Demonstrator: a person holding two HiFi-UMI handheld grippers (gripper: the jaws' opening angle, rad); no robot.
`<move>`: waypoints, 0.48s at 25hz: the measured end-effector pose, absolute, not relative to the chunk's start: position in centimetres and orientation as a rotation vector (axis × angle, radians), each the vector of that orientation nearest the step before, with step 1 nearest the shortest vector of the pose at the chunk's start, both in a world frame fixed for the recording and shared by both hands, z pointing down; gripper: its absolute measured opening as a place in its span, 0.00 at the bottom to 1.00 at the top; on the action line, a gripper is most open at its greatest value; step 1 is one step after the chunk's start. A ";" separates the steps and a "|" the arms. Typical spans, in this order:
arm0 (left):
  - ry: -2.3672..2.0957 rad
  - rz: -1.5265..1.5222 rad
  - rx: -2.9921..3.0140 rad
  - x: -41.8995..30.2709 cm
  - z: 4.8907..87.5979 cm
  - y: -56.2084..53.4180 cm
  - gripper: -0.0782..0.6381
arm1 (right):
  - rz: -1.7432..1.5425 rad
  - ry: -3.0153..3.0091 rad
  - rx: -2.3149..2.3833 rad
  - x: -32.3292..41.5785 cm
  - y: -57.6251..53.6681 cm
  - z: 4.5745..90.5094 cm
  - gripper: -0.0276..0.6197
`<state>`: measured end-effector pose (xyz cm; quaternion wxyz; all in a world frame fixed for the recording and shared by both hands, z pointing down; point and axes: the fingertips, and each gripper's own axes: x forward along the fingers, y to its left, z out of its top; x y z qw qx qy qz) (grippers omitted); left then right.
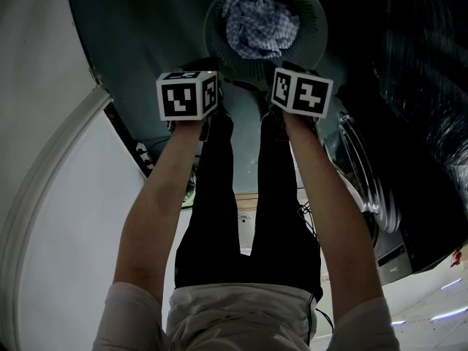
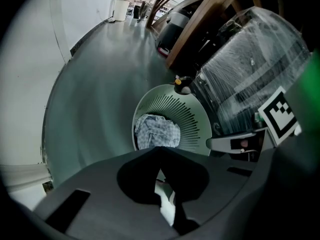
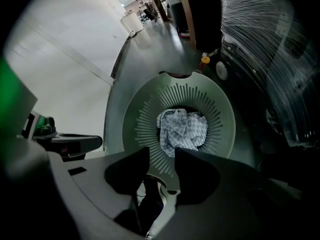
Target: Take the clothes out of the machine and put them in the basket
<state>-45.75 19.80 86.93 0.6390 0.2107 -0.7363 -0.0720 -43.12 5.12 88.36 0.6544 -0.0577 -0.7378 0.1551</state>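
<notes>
Basket [image 1: 313,46] holds 1 checked cloth [image 1: 261,24]; left claw [image 2: 157,148] together, right claw [image 3: 161,152] apart, empty.

a laundry corner set up in a long, bare hall rather than a home: a front-loading washing machine [image 1: 365,196] with a round door stands on a smooth grey-green floor [image 2: 100,94] near a slotted laundry basket [image 1: 307,20] holding a checked cloth [image 1: 259,24]. the plain white wall [image 3: 65,44], wooden beams [image 2: 200,24] and a plastic-wrapped bulk [image 2: 255,59] suggest a workshop or test space.
</notes>
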 end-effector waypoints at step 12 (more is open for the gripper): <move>-1.677 -0.157 0.487 -43.1 87.0 20.0 0.14 | 0.271 -1.648 -0.175 -40.3 5.6 88.3 0.06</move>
